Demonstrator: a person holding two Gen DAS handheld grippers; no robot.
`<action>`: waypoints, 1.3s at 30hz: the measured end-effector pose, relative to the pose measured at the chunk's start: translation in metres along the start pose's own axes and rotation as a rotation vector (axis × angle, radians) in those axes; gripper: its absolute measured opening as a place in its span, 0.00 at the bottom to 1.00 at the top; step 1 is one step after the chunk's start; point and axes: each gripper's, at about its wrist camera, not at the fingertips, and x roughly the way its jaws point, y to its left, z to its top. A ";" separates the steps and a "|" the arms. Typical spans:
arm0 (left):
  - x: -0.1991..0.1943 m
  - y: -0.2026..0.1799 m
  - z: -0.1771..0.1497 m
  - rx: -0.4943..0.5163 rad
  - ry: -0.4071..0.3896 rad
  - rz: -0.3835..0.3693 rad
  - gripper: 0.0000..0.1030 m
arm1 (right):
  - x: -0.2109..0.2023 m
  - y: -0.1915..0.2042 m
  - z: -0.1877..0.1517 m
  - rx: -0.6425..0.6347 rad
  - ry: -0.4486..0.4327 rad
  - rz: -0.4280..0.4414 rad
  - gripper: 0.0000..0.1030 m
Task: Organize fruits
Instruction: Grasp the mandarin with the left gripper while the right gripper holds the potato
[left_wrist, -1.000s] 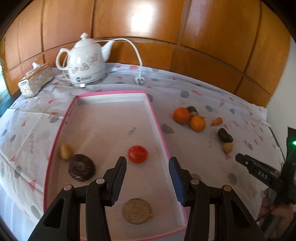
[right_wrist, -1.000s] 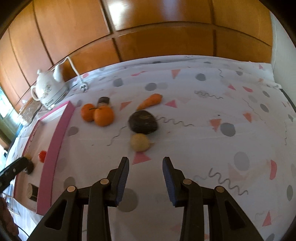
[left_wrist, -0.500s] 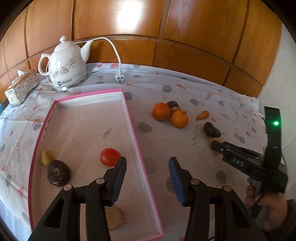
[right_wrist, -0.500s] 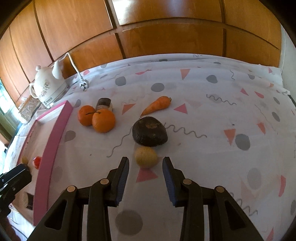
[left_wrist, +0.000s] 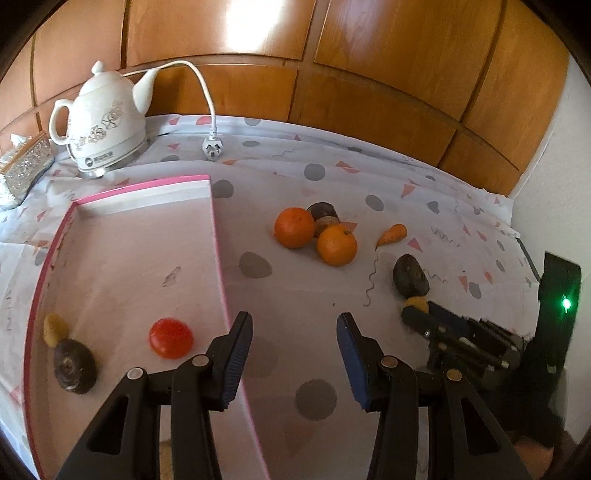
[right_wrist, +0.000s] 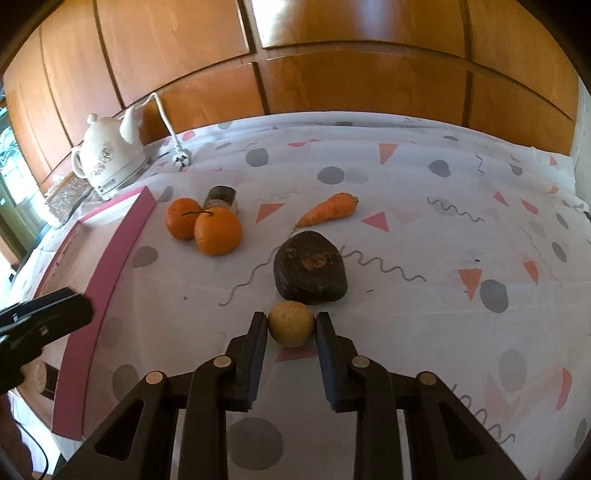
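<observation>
The wall panels were glossy varnished wood, throwing back bright glare. A thin white cloth, matt and faintly creased, covered the table. The kettle looked like glazed ceramic, smooth and shiny, with a plastic-looking cord. The tray had a matt pink rim and a dull pale floor. The oranges were finely pitted with a soft sheen. The grippers' fingers were matt black plastic.
</observation>
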 end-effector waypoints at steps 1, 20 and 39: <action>0.002 -0.001 0.002 0.001 0.001 -0.002 0.47 | 0.001 0.002 0.000 -0.007 -0.001 0.004 0.26; 0.071 -0.033 0.044 -0.014 0.063 -0.011 0.47 | 0.012 0.004 0.007 -0.056 -0.013 -0.024 0.26; 0.106 -0.040 0.047 0.010 0.054 0.015 0.35 | 0.025 -0.010 0.023 0.002 -0.014 -0.096 0.26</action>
